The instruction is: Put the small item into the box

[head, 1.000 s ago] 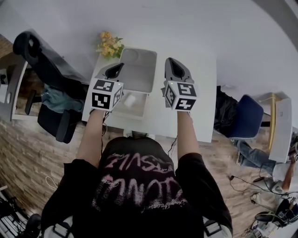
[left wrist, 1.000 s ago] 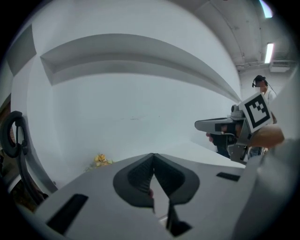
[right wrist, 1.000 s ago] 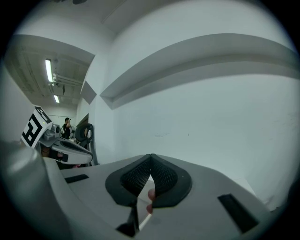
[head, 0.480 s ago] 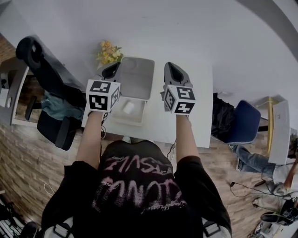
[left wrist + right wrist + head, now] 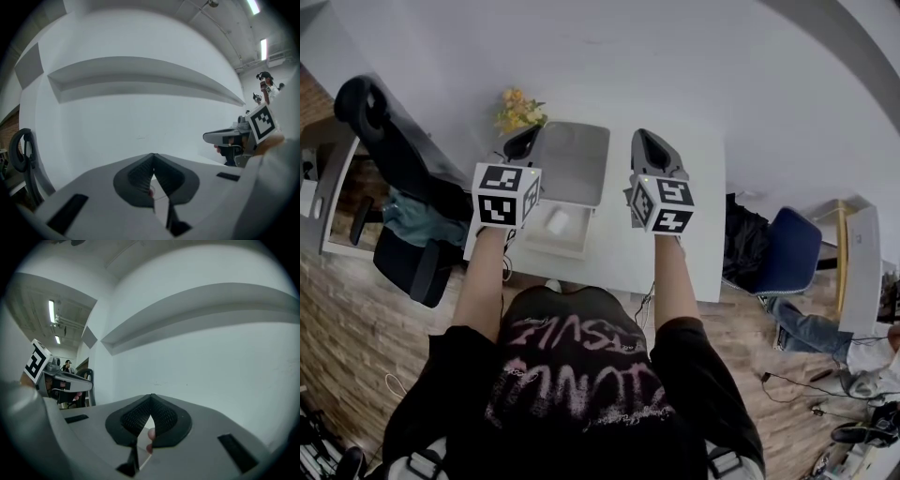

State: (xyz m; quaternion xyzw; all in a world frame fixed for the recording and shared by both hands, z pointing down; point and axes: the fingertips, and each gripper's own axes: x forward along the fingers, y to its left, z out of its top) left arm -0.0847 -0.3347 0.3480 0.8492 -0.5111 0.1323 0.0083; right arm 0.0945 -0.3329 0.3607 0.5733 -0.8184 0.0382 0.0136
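Observation:
A grey box (image 5: 584, 236) with its lid (image 5: 574, 161) folded back lies on the white table (image 5: 698, 216). A small white item (image 5: 558, 221) lies inside the box. My left gripper (image 5: 528, 136) is raised over the box's left edge, shut with nothing in it. My right gripper (image 5: 643, 139) is held level with it, just right of the lid, also shut and empty. In the left gripper view the left gripper (image 5: 153, 155) faces a bare white wall, and so does the right gripper (image 5: 151, 396) in the right gripper view.
Yellow flowers (image 5: 518, 110) stand at the table's far left corner. A black office chair (image 5: 389, 150) is to the left and a blue chair (image 5: 794, 248) to the right. Cables lie on the wooden floor (image 5: 787, 375).
Both grippers stay raised and shut, nearly still. The head view has shifted a little, so the table sits slightly lower in the picture.

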